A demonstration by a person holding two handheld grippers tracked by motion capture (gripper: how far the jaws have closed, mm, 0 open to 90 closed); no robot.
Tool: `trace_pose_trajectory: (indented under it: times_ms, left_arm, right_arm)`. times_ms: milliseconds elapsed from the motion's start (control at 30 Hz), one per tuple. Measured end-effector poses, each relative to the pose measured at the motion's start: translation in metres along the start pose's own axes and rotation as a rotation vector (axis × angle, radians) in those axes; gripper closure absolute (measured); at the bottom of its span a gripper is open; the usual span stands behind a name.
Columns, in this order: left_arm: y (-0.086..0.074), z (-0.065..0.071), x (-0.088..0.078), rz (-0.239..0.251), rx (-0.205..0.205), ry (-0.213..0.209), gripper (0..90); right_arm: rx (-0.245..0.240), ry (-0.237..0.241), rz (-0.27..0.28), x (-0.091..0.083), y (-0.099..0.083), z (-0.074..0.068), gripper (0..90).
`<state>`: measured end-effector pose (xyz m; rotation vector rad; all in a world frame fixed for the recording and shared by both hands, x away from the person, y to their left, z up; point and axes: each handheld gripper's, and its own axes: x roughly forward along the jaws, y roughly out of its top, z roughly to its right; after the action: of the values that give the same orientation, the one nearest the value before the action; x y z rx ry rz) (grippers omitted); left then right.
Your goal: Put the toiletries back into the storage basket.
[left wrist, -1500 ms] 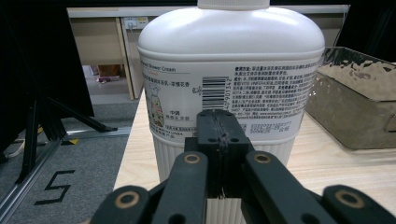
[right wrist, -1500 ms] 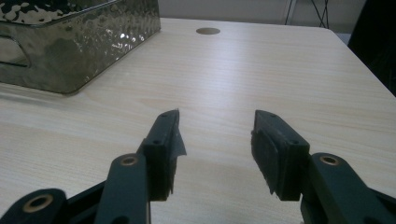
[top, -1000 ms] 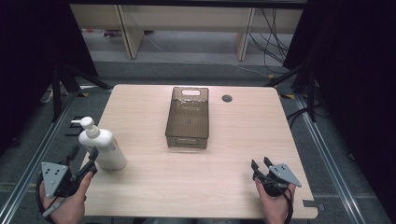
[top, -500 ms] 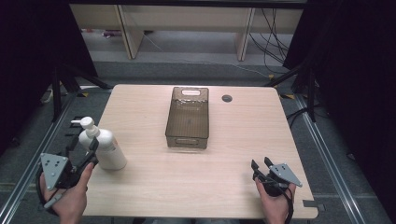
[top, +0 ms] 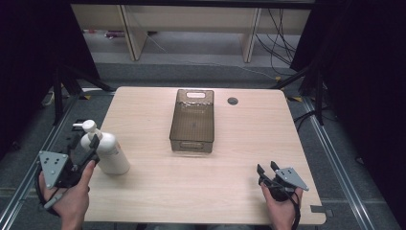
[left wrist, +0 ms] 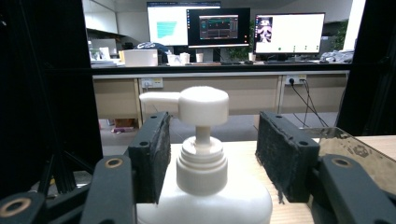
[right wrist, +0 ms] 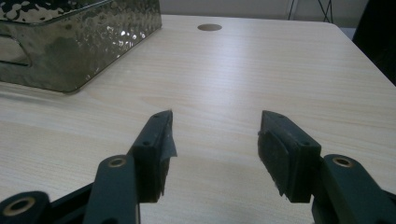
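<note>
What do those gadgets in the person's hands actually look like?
Each hand holds a black tool with two jaws. The left gripper and the right gripper each carry a grey three-cornered plate on top. The jaws are lined with dark, rough pads, frayed at the edges. A black cable loops by each hand.

Looks like an office-type lab: three lit monitors (left wrist: 236,29) on a long desk (left wrist: 219,70), wall sockets (left wrist: 293,80), loose cables (top: 282,28), black framing (top: 60,91) around a light wooden table (top: 249,139).
</note>
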<state>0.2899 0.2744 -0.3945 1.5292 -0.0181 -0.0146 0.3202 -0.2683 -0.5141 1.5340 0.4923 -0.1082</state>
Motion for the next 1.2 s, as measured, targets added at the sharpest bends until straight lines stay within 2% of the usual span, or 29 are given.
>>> trace_pose_trajectory:
  times_ms: [100, 133, 200, 233, 300, 333, 367, 433, 500, 533, 667, 700, 733, 767, 800, 833, 900, 1200]
  left_arm:
    - [0.001, 0.001, 0.006, -0.029, 0.005, -0.009, 45.8]
    - [0.001, 0.002, 0.008, -0.043, 0.007, -0.011, 46.0]
    - [0.000, 0.001, 0.012, -0.054, 0.009, -0.010, 46.2]
    - [0.000, 0.001, 0.013, -0.059, 0.013, -0.001, 46.5]
    - [0.001, 0.000, 0.016, -0.061, 0.020, -0.013, 46.7]
    - [0.002, 0.000, 0.018, -0.063, 0.015, -0.014, 46.8]
    - [0.002, 0.000, 0.019, -0.068, 0.013, -0.018, 47.0]
    - [0.004, 0.001, 0.021, -0.080, 0.002, -0.008, 47.2]
    - [0.005, 0.001, 0.022, -0.085, 0.002, -0.007, 47.4]
    - [0.006, 0.000, 0.023, -0.087, 0.014, -0.010, 47.4]
    - [0.009, -0.002, 0.028, -0.102, 0.014, -0.005, 48.2]
    - [0.009, -0.002, 0.029, -0.100, 0.014, -0.009, 48.6]
    - [0.010, -0.002, 0.029, -0.106, 0.018, -0.004, 49.1]
    - [0.011, -0.002, 0.030, -0.105, 0.011, -0.005, 49.6]
    - [0.011, -0.002, 0.031, -0.106, 0.006, -0.006, 50.2]
    - [0.010, -0.002, 0.032, -0.104, 0.004, -0.005, 51.5]
    - [0.010, -0.003, 0.033, -0.102, 0.003, -0.001, 53.4]
    - [0.010, -0.002, 0.036, -0.102, -0.010, 0.009, 58.3]
  right_arm:
    - [-0.009, -0.013, 0.002, -0.001, 0.000, 0.000, 45.8]
    - [0.024, -0.012, -0.013, -0.001, 0.000, -0.002, 45.8]
    - [-0.025, -0.020, -0.007, 0.000, 0.000, 0.001, 45.8]
    - [-0.015, -0.011, -0.011, 0.001, 0.000, 0.000, 45.8]
    - [-0.009, -0.006, -0.013, 0.000, 0.000, 0.000, 45.7]
    - [0.030, -0.013, -0.022, -0.002, 0.000, -0.003, 45.6]
    - [0.030, -0.010, -0.016, -0.001, 0.000, -0.003, 45.5]
    - [-0.010, -0.013, -0.006, 0.000, 0.000, 0.000, 45.5]
    - [-0.013, -0.012, -0.006, 0.000, 0.000, -0.001, 45.4]
    - [-0.026, -0.018, -0.002, -0.001, 0.000, 0.000, 45.3]
    - [-0.022, -0.008, 0.000, 0.000, 0.000, 0.000, 45.3]
    - [0.020, -0.005, -0.004, 0.000, 0.000, -0.003, 45.2]
    - [-0.011, -0.008, -0.001, 0.000, 0.000, -0.001, 45.2]
    - [-0.021, -0.009, 0.003, 0.000, 0.001, 0.000, 45.1]
    - [-0.021, -0.010, 0.003, 0.000, 0.001, 0.000, 45.0]
    - [0.016, -0.005, -0.009, 0.000, 0.000, -0.003, 44.9]
    - [-0.009, -0.003, -0.016, 0.000, 0.001, -0.001, 44.7]
    - [-0.020, 0.006, -0.012, 0.002, 0.001, 0.000, 44.2]
